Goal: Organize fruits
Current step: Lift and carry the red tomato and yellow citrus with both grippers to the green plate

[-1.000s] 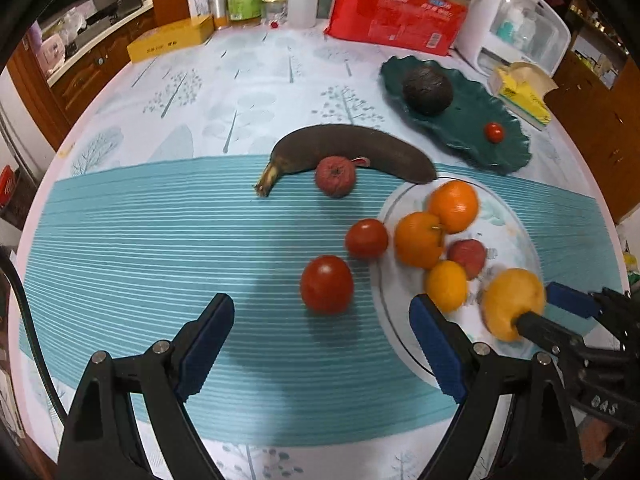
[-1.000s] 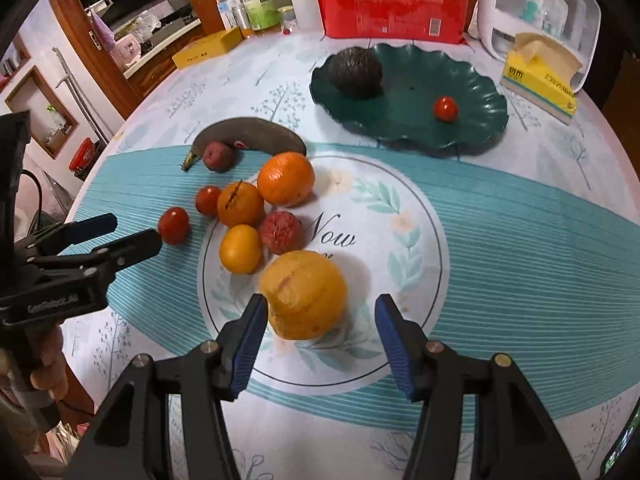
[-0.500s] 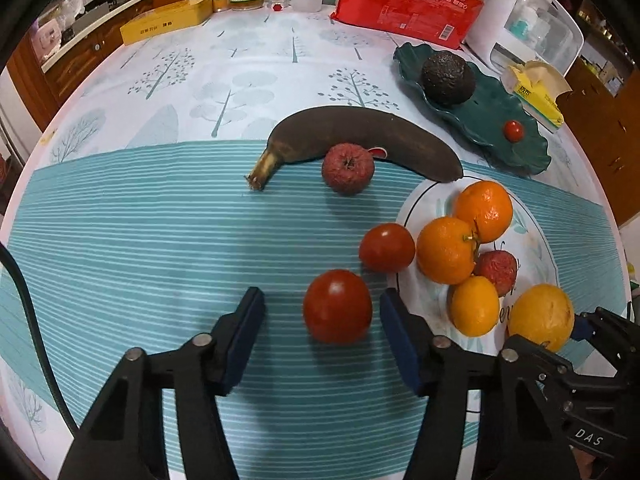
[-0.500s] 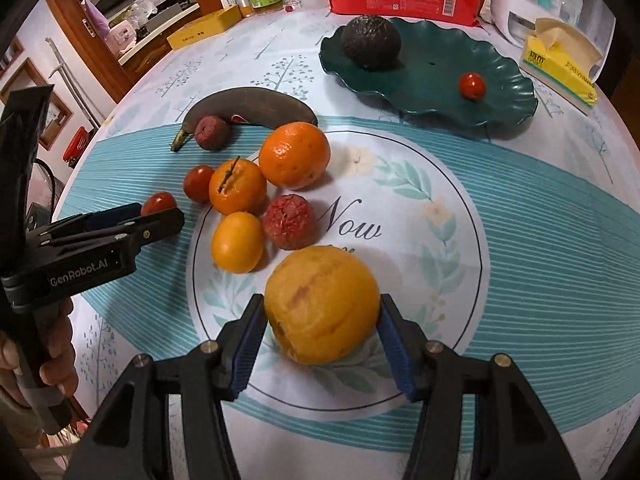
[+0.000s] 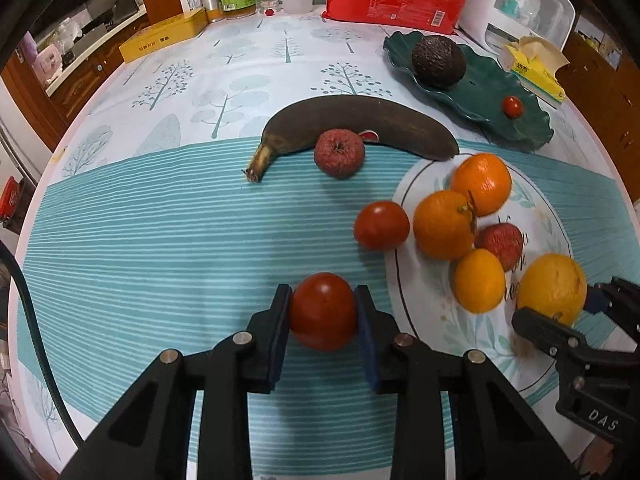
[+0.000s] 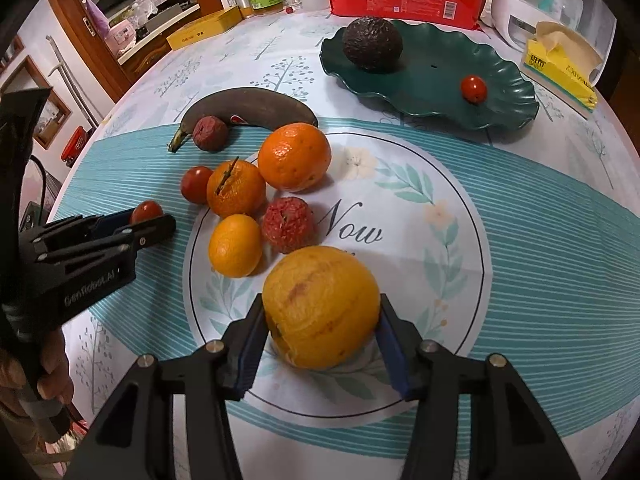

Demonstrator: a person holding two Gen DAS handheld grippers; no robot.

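Left wrist view: the left gripper (image 5: 323, 322) has its blue-padded jaws pinching a red tomato (image 5: 322, 311) from both sides, on the teal striped tablecloth (image 5: 160, 248) near the camera. A second tomato (image 5: 381, 225) sits farther off, touching the left edge of a white printed circle (image 5: 424, 320) on the cloth. Within that circle lie two oranges (image 5: 444, 225), a small mandarin (image 5: 479, 281) and a red lychee (image 5: 502, 240), clustered together. At the far right, the right gripper (image 5: 560, 312) clasps a large yellow citrus (image 5: 552, 289). Beyond the circle lies an overripe brown banana (image 5: 360, 124) with another lychee (image 5: 339, 153) just in front of it — farther right, a dark green leaf-shaped plate (image 5: 532, 128) holds an avocado (image 5: 438, 61) and a cherry tomato (image 5: 512, 105).

Right wrist view: the right gripper (image 6: 320, 344) jaws press on either side of the yellow citrus (image 6: 321, 312), at the near part of the printed circle (image 6: 440, 280). To the left, the left gripper (image 6: 140, 226) grips its tomato (image 6: 146, 211) — only the top shows. The green plate (image 6: 500, 92) sits far right.
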